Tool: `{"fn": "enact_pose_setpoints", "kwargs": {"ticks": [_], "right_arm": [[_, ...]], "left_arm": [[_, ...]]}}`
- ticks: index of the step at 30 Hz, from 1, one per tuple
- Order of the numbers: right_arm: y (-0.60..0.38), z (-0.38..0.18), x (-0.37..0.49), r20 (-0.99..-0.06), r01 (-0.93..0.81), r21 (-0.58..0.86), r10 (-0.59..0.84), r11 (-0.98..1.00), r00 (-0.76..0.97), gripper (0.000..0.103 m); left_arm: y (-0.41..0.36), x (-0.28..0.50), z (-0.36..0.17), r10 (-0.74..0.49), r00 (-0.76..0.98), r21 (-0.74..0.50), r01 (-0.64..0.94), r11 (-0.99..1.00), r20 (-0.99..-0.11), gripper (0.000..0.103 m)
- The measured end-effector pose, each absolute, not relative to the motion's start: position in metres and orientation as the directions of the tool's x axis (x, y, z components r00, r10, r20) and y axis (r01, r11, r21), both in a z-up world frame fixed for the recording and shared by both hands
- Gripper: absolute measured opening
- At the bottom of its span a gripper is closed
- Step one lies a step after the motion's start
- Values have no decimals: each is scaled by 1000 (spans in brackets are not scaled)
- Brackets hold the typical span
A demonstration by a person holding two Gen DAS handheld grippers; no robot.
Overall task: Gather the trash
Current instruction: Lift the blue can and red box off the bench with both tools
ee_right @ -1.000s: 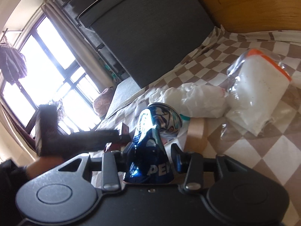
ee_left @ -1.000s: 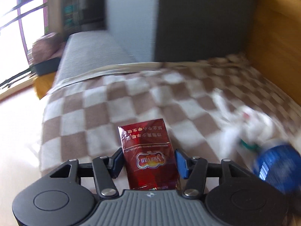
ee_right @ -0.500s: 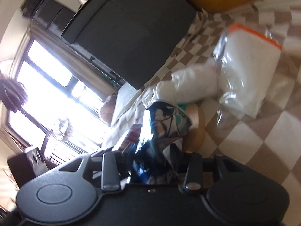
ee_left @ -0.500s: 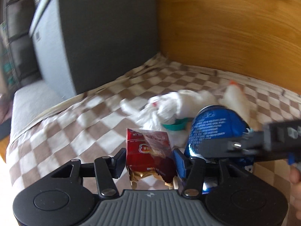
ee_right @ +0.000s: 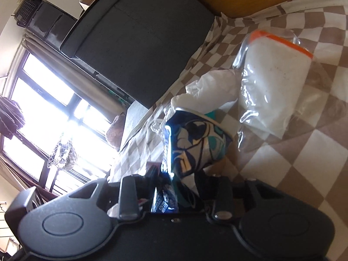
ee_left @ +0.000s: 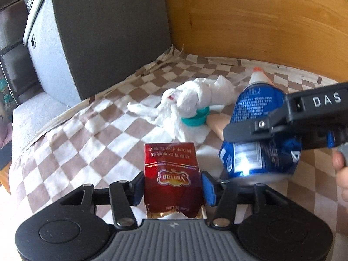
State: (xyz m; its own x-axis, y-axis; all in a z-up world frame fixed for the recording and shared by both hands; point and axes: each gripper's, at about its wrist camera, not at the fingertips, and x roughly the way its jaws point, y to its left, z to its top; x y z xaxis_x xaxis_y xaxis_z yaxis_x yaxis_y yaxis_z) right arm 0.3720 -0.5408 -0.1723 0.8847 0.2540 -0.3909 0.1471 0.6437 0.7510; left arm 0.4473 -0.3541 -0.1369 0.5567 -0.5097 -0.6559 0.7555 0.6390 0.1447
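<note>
My left gripper (ee_left: 173,188) is shut on a red cigarette pack (ee_left: 171,171), held above the checkered blanket (ee_left: 91,139). My right gripper (ee_right: 180,187) is shut on a crushed blue soda can (ee_right: 193,143); the can also shows in the left wrist view (ee_left: 258,134), just right of the pack, with the right gripper's black body (ee_left: 304,117) across it. Crumpled white tissue (ee_left: 195,100), a teal cap (ee_left: 194,118) and a clear bag with an orange strip (ee_right: 276,82) lie on the blanket beyond.
A tape roll (ee_left: 217,122) lies partly behind the can. A dark grey box (ee_left: 104,34) stands at the blanket's far left end. A wooden headboard (ee_left: 261,21) runs along the back. A bright window (ee_right: 43,113) is to the left.
The left gripper has swung right, from the bed's open end toward the trash pile, still holding the pack. The right gripper has rolled and come close beside the left, still holding the can.
</note>
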Motion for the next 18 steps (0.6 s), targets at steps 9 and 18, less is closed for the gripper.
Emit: {"fn": "enact_pose_setpoints", "kwargs": {"ticks": [9, 18], "right_arm": [[-552, -169, 362, -408, 217, 767, 199, 604, 891, 48], [-555, -165, 358, -379, 202, 772, 182, 603, 907, 36]], "left_arm": [[-366, 459, -131, -436, 546, 116, 708, 697, -715, 73], [-378, 476, -136, -388, 497, 31, 645, 764, -776, 62]]}}
